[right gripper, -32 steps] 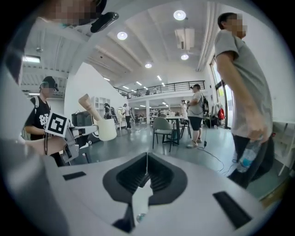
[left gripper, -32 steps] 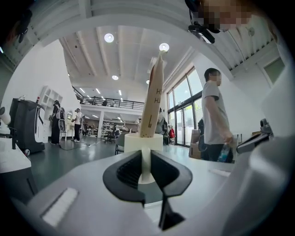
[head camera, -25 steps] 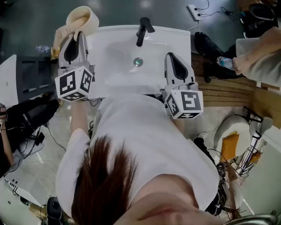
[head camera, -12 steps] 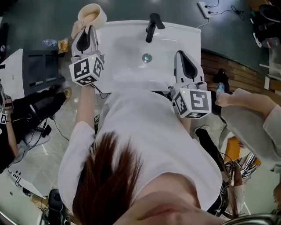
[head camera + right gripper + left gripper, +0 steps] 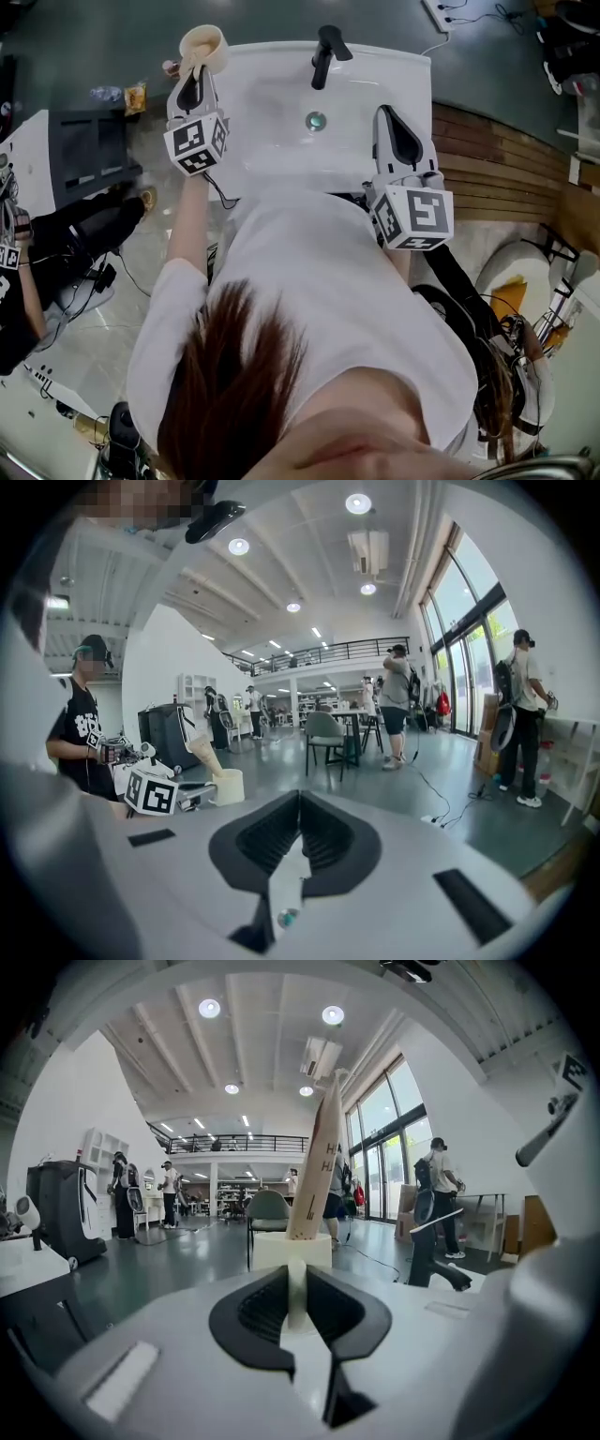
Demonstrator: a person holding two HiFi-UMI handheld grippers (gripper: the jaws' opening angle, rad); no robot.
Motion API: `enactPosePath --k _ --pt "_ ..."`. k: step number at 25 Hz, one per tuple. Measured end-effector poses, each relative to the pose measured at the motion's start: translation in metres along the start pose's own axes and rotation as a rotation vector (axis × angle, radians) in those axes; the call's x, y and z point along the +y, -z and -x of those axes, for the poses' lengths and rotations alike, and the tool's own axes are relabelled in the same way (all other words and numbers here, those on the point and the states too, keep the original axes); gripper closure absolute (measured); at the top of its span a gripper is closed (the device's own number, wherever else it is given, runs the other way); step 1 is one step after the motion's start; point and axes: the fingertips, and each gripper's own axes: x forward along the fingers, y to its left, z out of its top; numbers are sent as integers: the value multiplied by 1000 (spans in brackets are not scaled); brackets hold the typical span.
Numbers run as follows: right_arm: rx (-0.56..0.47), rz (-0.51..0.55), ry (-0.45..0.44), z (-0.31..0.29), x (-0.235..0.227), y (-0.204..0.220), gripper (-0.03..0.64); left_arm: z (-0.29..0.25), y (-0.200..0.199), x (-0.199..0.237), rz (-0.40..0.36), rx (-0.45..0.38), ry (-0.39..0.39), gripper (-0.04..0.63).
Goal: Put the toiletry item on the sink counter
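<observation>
A cream cup [image 5: 202, 45] with a cream tube [image 5: 314, 1176] standing in it hangs by the back left corner of the white sink [image 5: 272, 150]. My left gripper [image 5: 192, 73] is shut on the cup's wall [image 5: 281, 1246]. In the left gripper view the jaws pinch the cup's near rim. My right gripper [image 5: 392, 127] hovers over the sink's right side, shut with nothing between its jaws [image 5: 298, 822]. The right gripper view shows the cup [image 5: 225, 785] off to the left.
A black faucet [image 5: 326, 52] stands at the back of the sink, with the drain [image 5: 316, 120] in the basin. A dark cart [image 5: 84, 155] and a person in black [image 5: 14, 281] are at the left. Wooden flooring [image 5: 497, 159] lies to the right.
My left gripper has carried the cup farther from my body, toward the sink's back left corner. My right gripper has hardly moved. A person's arm at the right has left the view.
</observation>
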Motion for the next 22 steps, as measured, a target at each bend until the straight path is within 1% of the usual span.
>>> enactPosePath --k 4,8,13,16,22 --pt "-2 -4 1 0 1 0 606 -6 20 -1 -3 48 -3 548" --pt "-1 -3 2 3 1 0 606 -7 37 0 -6 75 -16 548" --pt "-2 -6 6 4 1 3 606 -11 60 -3 -5 130 -8 548" --pt "-2 -5 6 5 1 3 606 -13 70 -2 9 149 -11 548" --pt "-5 -1 7 7 1 1 606 -14 80 0 9 172 -23 548"
